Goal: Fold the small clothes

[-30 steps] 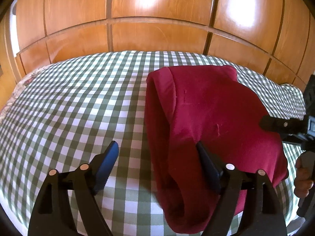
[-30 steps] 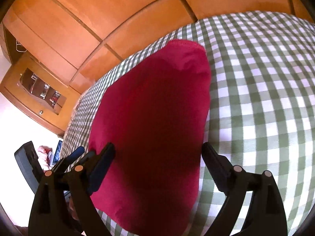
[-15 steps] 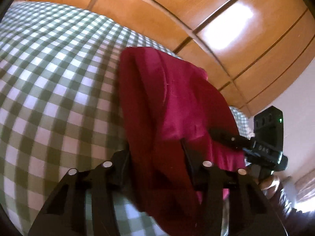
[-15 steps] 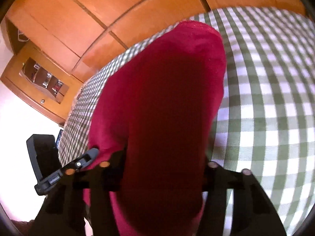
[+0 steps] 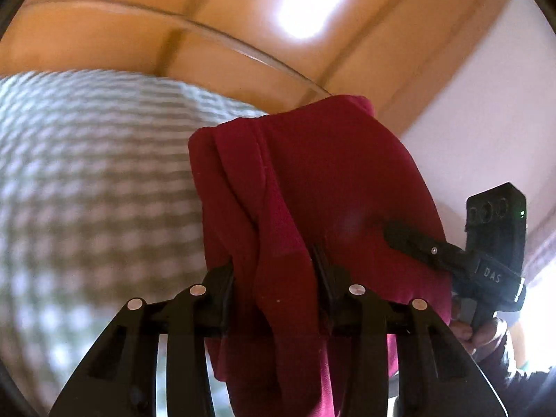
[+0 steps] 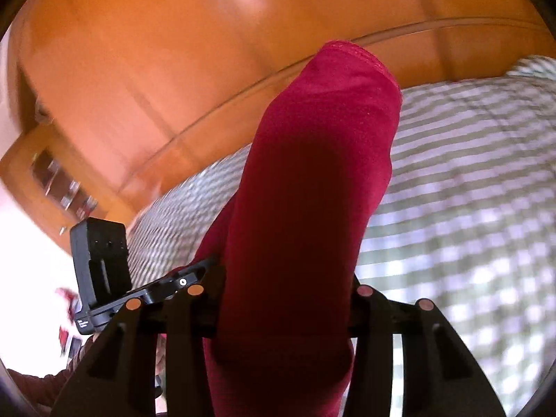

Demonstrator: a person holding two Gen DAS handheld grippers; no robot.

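Since 1 second ago we have closed both the left gripper (image 5: 274,278) and right gripper (image 6: 288,292) on the red garment (image 5: 333,187) and raised it off the checked cloth (image 5: 90,173), starting the fold.

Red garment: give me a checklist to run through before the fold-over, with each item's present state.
1. Left gripper shut on the red garment: ok.
2. Right gripper shut on it: ok.
3. Held end raised off the checked cloth: ok.
4. Far end resting on the cloth or also lifted: cannot tell.
5. Fabric flat between the grips: not ok, a thick roll bunches along the garment's left side in the left wrist view.
6. Landing area on the cloth free of other items: cannot tell, views blurred.
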